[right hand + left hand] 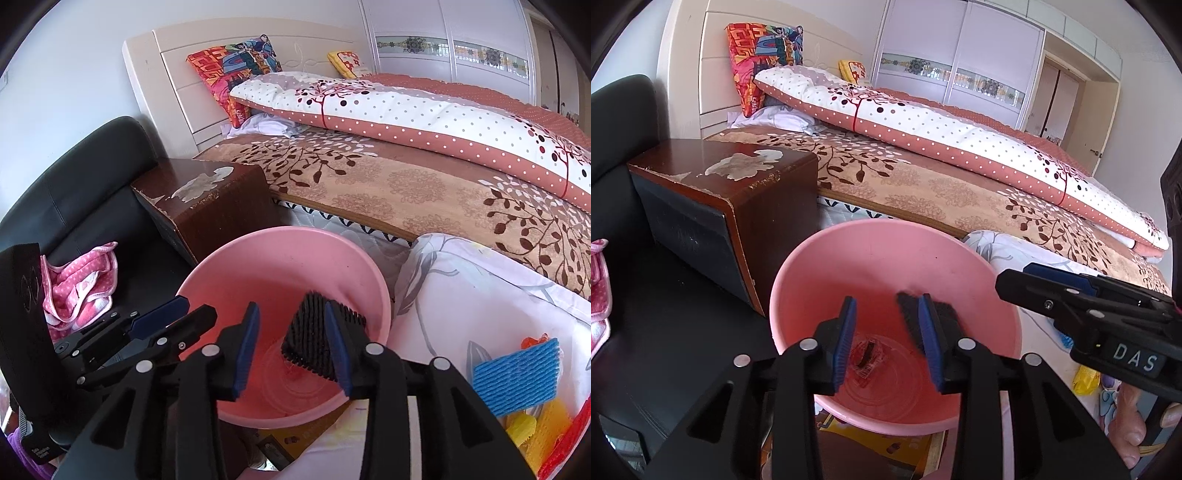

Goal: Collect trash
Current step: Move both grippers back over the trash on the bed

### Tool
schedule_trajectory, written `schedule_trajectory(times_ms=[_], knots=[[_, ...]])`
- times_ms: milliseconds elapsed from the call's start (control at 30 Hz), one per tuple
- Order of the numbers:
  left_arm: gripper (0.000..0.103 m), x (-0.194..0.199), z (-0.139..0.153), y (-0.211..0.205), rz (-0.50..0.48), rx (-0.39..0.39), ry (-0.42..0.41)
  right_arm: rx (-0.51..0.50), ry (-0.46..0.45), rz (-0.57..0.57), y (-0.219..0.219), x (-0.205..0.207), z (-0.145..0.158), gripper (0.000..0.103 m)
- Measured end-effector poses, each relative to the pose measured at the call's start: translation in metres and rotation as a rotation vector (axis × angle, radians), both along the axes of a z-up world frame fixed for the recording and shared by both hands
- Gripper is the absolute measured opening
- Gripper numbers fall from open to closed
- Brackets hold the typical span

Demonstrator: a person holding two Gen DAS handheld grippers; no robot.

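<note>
The pink bucket (831,266) is being seen in the lower middle of both views, between the brown bedside box (738,184) on the left and the bed (923,184) behind it.

In the left wrist view, the left claw (887,301) is being held over the mouth of the bucket. Its two blue pads are being kept well apart. A black ribbed scrap (908,317) is being touched by the right-hand pad only, and a gap is being left on its other side, so it is not being squeezed. At the bottom of the bucket, a clear wrapper (866,356) with something dark in it is being seen.

The right claw (291,306) is being held over the bucket too, as its own view shows. Its pads are also being kept apart. A black net-like scrap (306,339) is being leaned against the right-hand pad, with open space beside it.

In the lower right of the right wrist view, more trash is being left on a white flowered sheet (461,295): a blue foam net (517,376), yellow bits (521,432) and a red piece (565,454).
</note>
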State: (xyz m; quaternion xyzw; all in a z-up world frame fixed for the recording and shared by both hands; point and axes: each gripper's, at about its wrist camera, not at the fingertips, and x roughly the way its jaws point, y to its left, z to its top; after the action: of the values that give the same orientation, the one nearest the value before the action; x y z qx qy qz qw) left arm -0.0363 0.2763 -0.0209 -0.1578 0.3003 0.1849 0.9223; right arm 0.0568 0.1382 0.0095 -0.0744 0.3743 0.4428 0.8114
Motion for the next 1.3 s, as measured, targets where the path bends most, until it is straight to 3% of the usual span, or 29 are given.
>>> schedule_trajectory(times_ms=[200, 500, 967, 1300], knots=[[0.035, -0.003, 0.009, -0.006, -0.017, -0.016, -0.020, 0.008, -0.004, -0.047, -0.027, 0.000, 0.005, 0.038], [0.035, 0.005, 0.019, -0.053, -0.132, 0.037, -0.011, 0.008, -0.008, -0.151, -0.088, -0.010, 0.008, 0.043], [0.035, 0.038, 0.006, -0.131, -0.365, -0.058, 0.051, -0.051, -0.010, -0.407, -0.221, -0.009, -0.012, 0.044], [0.035, 0.062, -0.011, -0.187, -0.533, -0.010, 0.140, -0.088, 0.044, -0.530, -0.293, -0.010, -0.046, 0.045]])
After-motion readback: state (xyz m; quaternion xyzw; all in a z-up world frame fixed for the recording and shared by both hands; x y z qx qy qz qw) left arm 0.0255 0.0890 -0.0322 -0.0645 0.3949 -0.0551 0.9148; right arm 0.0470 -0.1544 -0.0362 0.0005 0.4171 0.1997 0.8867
